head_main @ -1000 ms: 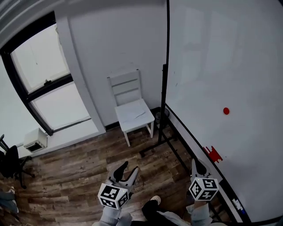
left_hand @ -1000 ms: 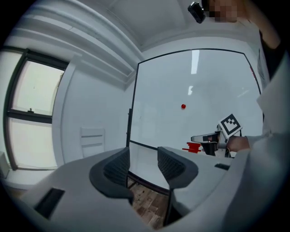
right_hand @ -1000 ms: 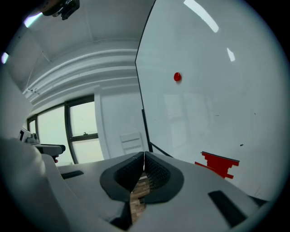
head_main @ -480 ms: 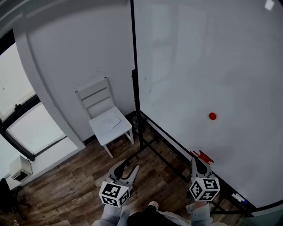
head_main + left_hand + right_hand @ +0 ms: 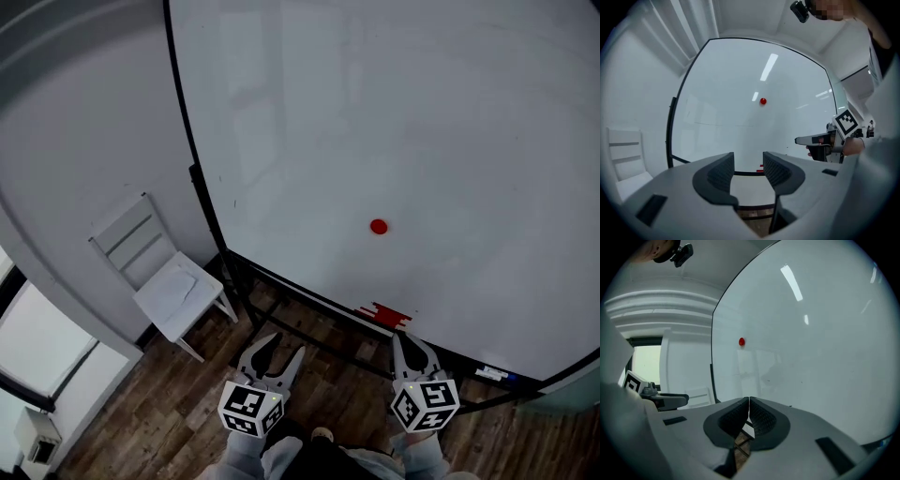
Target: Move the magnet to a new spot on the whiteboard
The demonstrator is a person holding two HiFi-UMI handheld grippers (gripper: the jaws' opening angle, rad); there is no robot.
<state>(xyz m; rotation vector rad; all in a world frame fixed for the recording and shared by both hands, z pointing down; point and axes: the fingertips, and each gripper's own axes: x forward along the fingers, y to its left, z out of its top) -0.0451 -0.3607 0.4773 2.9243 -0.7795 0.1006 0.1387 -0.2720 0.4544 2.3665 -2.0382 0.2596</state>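
A small round red magnet (image 5: 378,226) sticks to the large whiteboard (image 5: 422,122), a little below its middle. It also shows in the left gripper view as the magnet (image 5: 762,101) and in the right gripper view as the magnet (image 5: 741,341). My left gripper (image 5: 277,351) hangs low in front of the board with its jaws open and nothing between them (image 5: 748,163). My right gripper (image 5: 411,349) is held low as well, jaws shut with nothing in them (image 5: 749,405). Both are well short of the magnet.
A red eraser-like object (image 5: 384,315) lies on the board's tray, with a small marker (image 5: 494,374) further right. The board stands on a black frame (image 5: 246,281). A white chair (image 5: 164,279) stands at the left on the wooden floor.
The view has swung right to face the whiteboard, so the chair and window slid left and the magnet moved toward the centre. Both grippers keep the same low position.
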